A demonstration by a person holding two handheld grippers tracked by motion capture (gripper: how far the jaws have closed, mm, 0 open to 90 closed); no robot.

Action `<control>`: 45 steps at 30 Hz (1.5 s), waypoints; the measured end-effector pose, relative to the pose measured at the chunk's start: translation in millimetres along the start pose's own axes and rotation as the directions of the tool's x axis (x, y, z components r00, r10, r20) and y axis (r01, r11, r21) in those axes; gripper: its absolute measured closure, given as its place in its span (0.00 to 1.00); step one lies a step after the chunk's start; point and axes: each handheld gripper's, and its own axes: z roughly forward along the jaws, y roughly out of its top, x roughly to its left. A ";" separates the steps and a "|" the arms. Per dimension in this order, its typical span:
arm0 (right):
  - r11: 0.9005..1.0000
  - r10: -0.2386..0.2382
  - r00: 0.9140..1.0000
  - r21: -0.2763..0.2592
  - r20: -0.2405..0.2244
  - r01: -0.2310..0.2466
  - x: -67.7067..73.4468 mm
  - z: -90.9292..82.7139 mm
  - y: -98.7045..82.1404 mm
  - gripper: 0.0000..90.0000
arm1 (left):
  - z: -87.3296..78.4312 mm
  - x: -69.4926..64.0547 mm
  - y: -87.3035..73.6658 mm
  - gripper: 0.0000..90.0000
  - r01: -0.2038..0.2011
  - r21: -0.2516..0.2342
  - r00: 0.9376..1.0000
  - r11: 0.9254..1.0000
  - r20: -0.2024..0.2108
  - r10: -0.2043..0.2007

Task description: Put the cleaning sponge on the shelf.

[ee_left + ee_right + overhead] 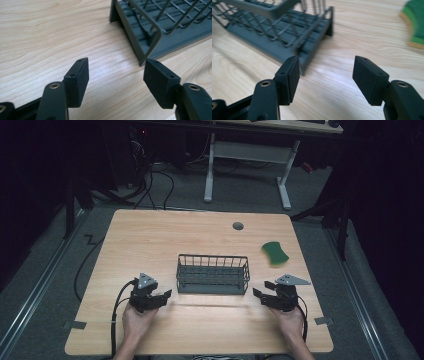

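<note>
Table: light wooden tabletop with a small round grey grommet set in it near the far edge, beyond both my claws.
Left claw: my left gripper rests low over the wood in my left hand, its two black jaws spread wide with nothing between them; in the left gripper view only bare wood shows through the gap.
Right claw: my right gripper sits in my right hand, jaws likewise parted and empty; the right gripper view shows bare grain between the pads.
Rack: dark grey wire basket with a slatted plastic base stands upright between my two claws, just ahead of them; its near corner lies close beyond my left claw's right jaw, and its other near corner just past my right claw's left jaw.
Sponge: green curved sponge with a yellow underside lies flat ahead of my right claw, apart from the basket.
</note>
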 end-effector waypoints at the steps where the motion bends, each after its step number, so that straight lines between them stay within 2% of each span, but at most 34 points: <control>1: 1.000 0.004 1.000 -0.003 0.007 -0.004 -2.7 -1.1 -0.6 0.43 | -0.1 1.4 -0.7 0.42 0.003 0.001 1.000 1.000 -0.005 -0.003; 5: 0.999 0.025 0.999 -0.022 0.042 -0.024 -12.7 -4.1 -2.7 0.44 | 1.3 8.2 -3.1 0.41 -0.002 0.013 0.999 1.000 -0.047 0.003; 7: 0.999 0.023 0.998 -0.028 0.064 -0.021 -18.4 -5.4 -3.1 0.44 | 3.0 12.1 -4.5 0.41 -0.009 0.023 0.997 1.000 -0.083 0.011; 13: 0.996 0.075 0.993 -0.044 0.090 -0.071 -38.9 -7.2 0.3 0.44 | 6.2 26.6 -9.3 0.41 0.017 0.053 0.989 0.998 -0.148 -0.009; 16: 0.993 0.100 0.988 -0.075 0.114 -0.092 -49.9 -8.1 4.2 0.43 | 6.5 31.2 -9.9 0.41 0.023 0.049 0.986 0.999 -0.164 -0.015; 17: 0.991 0.120 0.986 -0.071 0.117 -0.113 -53.1 -8.2 5.8 0.42 | 6.3 32.8 -10.0 0.40 0.024 0.048 0.985 0.999 -0.171 -0.015; 19: 0.989 0.133 0.982 -0.075 0.132 -0.124 -60.0 -8.2 8.5 0.41 | 6.0 35.5 -10.7 0.40 0.024 0.044 0.983 0.999 -0.181 -0.016; 22: 0.987 0.144 0.978 -0.091 0.153 -0.131 -68.8 -8.7 13.1 0.40 | 5.9 37.7 -11.6 0.40 0.023 0.039 0.982 0.999 -0.189 -0.015; 25: 0.986 0.160 0.973 -0.083 0.168 -0.148 -75.7 -7.4 19.7 0.40 | 6.5 38.3 -12.6 0.38 0.020 0.029 0.982 0.999 -0.187 -0.014; 29: 0.986 0.158 0.970 -0.082 0.187 -0.144 -84.7 -3.7 31.2 0.40 | 7.2 37.5 -14.1 0.37 0.023 0.013 0.980 1.000 -0.198 -0.020; 34: 0.987 0.158 0.967 -0.072 0.201 -0.146 -95.7 4.5 46.2 0.38 | 7.1 37.3 -14.3 0.37 0.027 0.013 0.979 1.000 -0.202 -0.023; 36: 0.988 0.144 0.970 -0.082 0.193 -0.131 -101.8 9.7 50.7 0.38 | 7.1 37.4 -14.2 0.36 0.030 0.013 0.978 0.999 -0.205 -0.027; 41: 0.990 0.142 0.966 -0.036 0.215 -0.138 -114.2 21.5 62.5 0.37 | 7.2 37.4 -14.2 0.36 0.029 0.014 0.979 0.999 -0.204 -0.026; 43: 0.989 0.147 0.962 -0.041 0.230 -0.142 -116.9 25.1 64.9 0.37 | 7.2 37.4 -14.2 0.36 0.030 0.014 0.979 0.999 -0.204 -0.026; 45: 0.990 0.142 0.961 -0.009 0.237 -0.144 -119.4 30.0 68.3 0.35 | 7.3 37.4 -14.2 0.36 0.030 0.013 0.979 0.999 -0.203 -0.027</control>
